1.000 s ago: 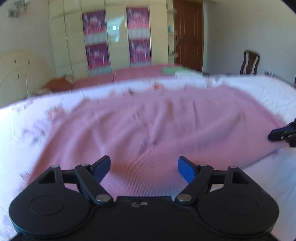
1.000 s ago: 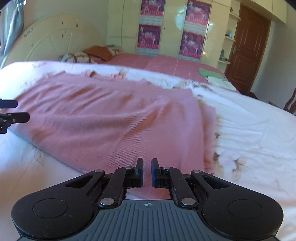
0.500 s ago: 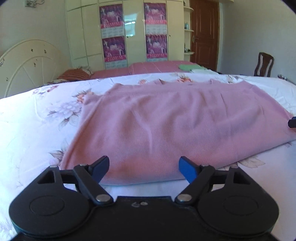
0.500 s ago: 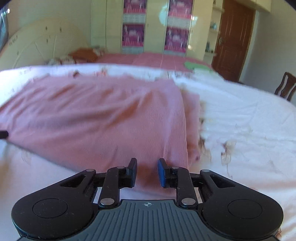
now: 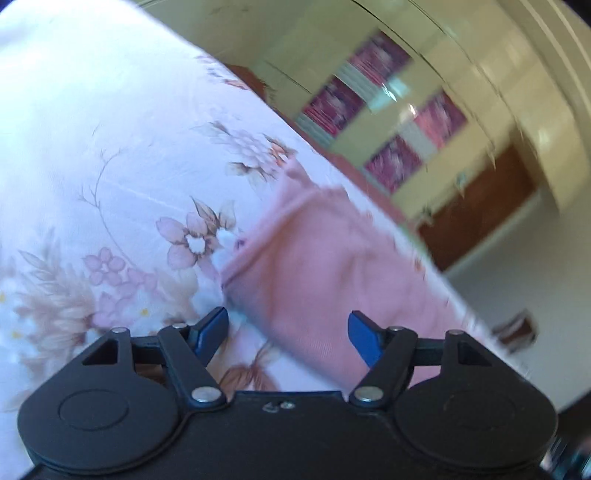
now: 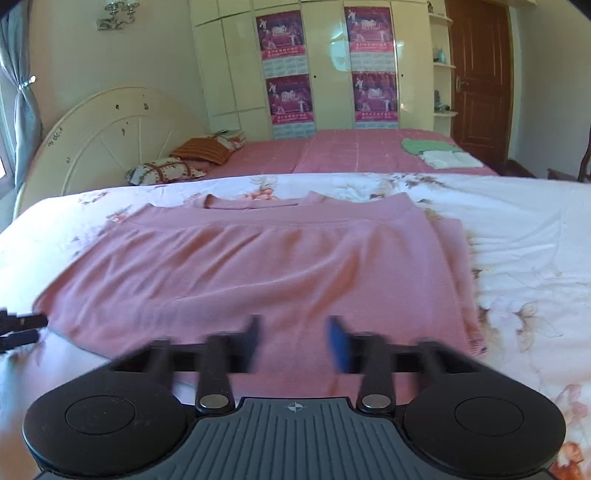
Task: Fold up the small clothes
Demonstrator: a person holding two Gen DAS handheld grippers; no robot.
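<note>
Both tools gape empty, left tool (image 5: 287,325) tilted at the pink garment's (image 6: 258,266) near-left corner on the bed (image 6: 517,229), right tool (image 6: 293,338) over its near edge; we risk pinching the sheet or one layer only.

- A home bedroom.
- A bed (image 6: 517,236) with a white floral sheet fills the foreground.
- Behind it stands a second bed (image 6: 332,151) with a pink cover, pillows (image 6: 184,162) at its head and a rounded cream headboard (image 6: 110,136).
- Cream wardrobe doors (image 6: 325,62) with purple posters (image 6: 284,35) line the back wall.
- A brown wooden door (image 6: 480,81) stands at the right, a tied curtain (image 6: 22,92) at the left.
</note>
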